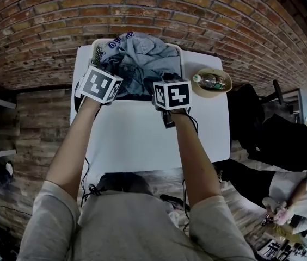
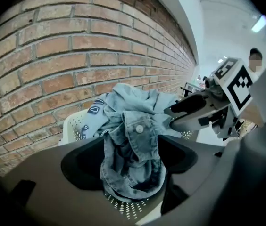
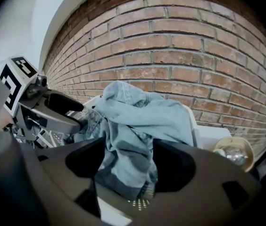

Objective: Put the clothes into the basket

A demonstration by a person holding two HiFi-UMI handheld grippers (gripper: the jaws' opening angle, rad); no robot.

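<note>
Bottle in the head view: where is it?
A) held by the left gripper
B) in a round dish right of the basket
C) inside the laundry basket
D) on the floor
B: the bottle lies in the round dish on the table, just right of the basket.

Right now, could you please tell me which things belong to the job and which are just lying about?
Belongs to the job: denim clothes; white basket; left gripper and right gripper, each gripping the denim.
Just lying about: shallow bowl; plastic bottle in it.
</note>
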